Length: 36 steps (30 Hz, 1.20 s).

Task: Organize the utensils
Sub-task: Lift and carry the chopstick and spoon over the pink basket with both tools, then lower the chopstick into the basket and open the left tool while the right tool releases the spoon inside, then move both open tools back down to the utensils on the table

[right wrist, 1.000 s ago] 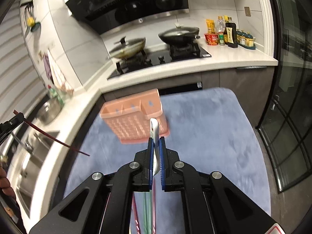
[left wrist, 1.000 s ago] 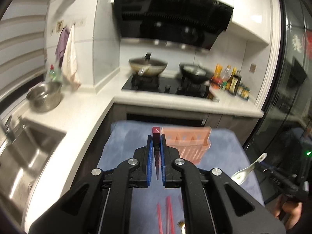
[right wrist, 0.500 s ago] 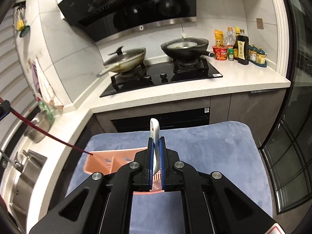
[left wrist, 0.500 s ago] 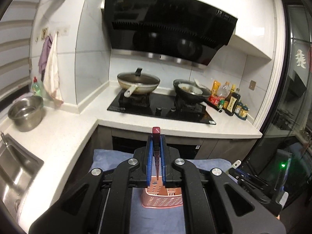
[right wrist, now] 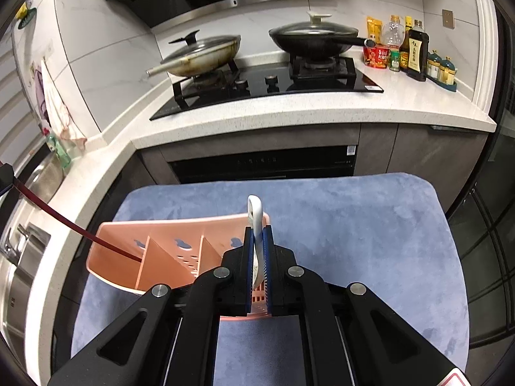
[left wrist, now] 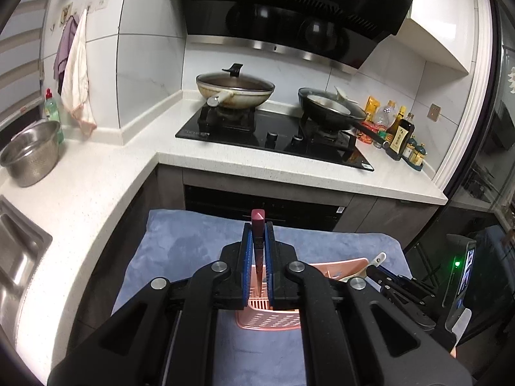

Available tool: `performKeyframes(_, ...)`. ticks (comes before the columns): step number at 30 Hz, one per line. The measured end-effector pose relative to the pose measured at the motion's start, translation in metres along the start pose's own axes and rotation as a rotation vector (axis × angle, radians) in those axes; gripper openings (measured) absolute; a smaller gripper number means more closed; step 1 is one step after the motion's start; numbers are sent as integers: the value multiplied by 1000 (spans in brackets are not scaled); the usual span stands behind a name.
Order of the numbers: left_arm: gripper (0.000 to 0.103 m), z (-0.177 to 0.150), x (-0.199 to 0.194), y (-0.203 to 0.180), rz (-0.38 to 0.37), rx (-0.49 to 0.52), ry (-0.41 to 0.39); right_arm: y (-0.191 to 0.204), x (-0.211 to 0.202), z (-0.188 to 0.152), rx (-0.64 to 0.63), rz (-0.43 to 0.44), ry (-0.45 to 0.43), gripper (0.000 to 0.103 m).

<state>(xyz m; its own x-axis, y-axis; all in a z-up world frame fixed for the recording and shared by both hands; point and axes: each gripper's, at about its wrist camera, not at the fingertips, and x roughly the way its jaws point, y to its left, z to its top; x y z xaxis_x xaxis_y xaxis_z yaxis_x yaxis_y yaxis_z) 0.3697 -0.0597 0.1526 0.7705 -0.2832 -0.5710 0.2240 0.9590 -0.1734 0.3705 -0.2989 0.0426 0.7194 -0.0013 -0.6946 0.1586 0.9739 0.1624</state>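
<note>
Readable writing: "19" on the range hood point(left wrist: 289, 16), upper right of left wrist view; the dark sauce bottle point(right wrist: 417, 52) label, upper right of right wrist view, has characters too small to read.

Left gripper point(left wrist: 257, 251) pinches a dark red chopstick point(left wrist: 257, 241) at frame centre, its tip down into the leftmost compartment of the pink utensil holder point(right wrist: 167, 244). Right gripper point(right wrist: 257, 257) pinches a white spoon point(right wrist: 255, 222) over the holder's right end. The holder stands on a blue mat point(right wrist: 354, 225), lower centre.

Versus half a second ago: both views tilted downward, holder fuller in frame, chopstick tip now inside the compartment rather than at its rim.
</note>
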Motion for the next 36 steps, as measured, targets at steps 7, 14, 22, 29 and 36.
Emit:
performKeyframes(7,11,-3,3,3,32,-13,11,-1,3,-1,6,-1,-3,8)
performKeyframes(14,37,-7,-19,12,74,-37,-16,0,-28,-4,9,-2,-42,11)
performKeyframes(22,50,-39,-67,18,95,-21,-26,8,-98,-37,-13,23,-96,28)
performKeyframes(29,50,-105,-102,30,118,-14,25,2,-146,-113,0,22,-49,33)
performKeyframes(36,50,-186,-121,40,135,-5,132,3,-170,-195,-53,-36,23,33)
